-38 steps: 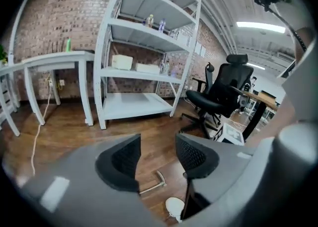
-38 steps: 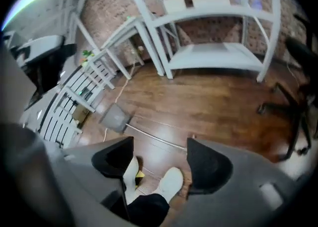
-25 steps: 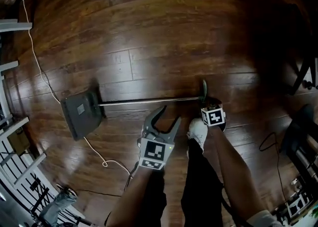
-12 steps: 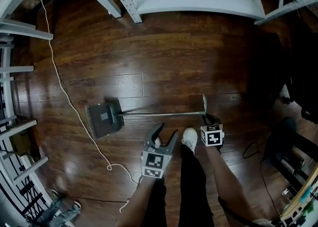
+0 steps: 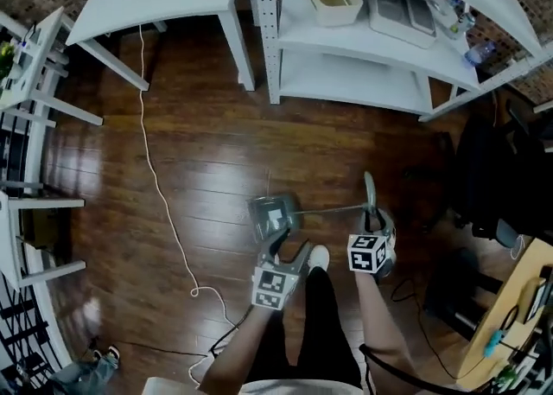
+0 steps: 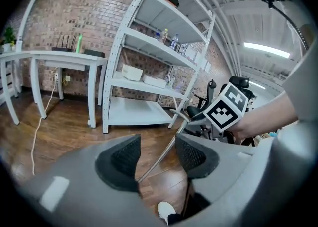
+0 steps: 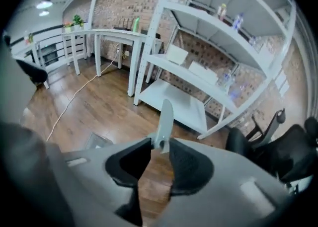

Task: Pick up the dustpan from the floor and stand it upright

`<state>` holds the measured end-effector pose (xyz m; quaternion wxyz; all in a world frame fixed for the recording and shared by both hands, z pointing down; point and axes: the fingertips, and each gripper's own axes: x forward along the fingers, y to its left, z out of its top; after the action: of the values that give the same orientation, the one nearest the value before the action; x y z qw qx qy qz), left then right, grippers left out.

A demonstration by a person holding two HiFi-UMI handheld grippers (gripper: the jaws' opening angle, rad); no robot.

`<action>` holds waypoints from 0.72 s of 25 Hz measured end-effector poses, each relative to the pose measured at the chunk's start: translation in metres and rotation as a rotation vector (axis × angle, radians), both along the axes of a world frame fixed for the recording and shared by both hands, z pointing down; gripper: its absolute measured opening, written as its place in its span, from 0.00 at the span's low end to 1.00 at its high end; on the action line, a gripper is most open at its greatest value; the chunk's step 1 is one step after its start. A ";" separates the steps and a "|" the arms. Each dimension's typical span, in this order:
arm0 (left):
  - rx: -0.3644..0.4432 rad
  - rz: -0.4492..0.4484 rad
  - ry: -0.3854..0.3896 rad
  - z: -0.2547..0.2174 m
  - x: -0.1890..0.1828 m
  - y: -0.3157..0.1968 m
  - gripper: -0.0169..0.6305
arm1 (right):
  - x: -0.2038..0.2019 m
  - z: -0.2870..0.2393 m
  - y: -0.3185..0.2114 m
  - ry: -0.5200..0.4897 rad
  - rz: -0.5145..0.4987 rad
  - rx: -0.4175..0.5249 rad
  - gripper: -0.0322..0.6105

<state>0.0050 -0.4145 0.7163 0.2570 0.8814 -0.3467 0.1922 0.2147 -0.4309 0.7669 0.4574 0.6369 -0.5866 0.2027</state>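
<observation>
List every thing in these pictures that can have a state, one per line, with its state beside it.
Dustpan: held by the top of its handle, leaning, pan end low, not yet upright.
Right gripper: shut on the dustpan handle.
Left gripper: open, gripping nothing.
Cord: lying slack across the floor.

Head view looks steeply down from above; both gripper views face the white shelving [image 5: 337,73].
</observation>
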 end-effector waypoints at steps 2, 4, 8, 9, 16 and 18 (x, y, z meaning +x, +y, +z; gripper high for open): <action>-0.001 -0.023 -0.010 -0.019 -0.030 0.005 0.39 | -0.030 -0.022 0.007 0.048 -0.053 -0.003 0.20; -0.007 -0.049 -0.020 -0.035 -0.062 0.011 0.39 | -0.069 -0.035 0.019 0.049 -0.095 -0.018 0.20; -0.010 -0.100 -0.032 -0.062 -0.119 0.021 0.39 | -0.141 -0.043 0.053 0.003 -0.115 -0.063 0.19; -0.013 -0.110 -0.030 -0.068 -0.130 0.023 0.39 | -0.153 -0.043 0.062 -0.019 -0.100 -0.073 0.19; 0.007 -0.171 0.000 -0.108 -0.177 0.050 0.40 | -0.189 -0.101 0.087 -0.177 -0.170 0.022 0.35; 0.017 -0.175 0.005 -0.119 -0.180 0.060 0.40 | -0.191 -0.134 0.089 -0.220 -0.221 0.094 0.38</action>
<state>-0.1745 -0.3547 0.5976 0.2660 0.8503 -0.4234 0.1640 0.0237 -0.3423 0.6331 0.3796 0.5631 -0.7084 0.1923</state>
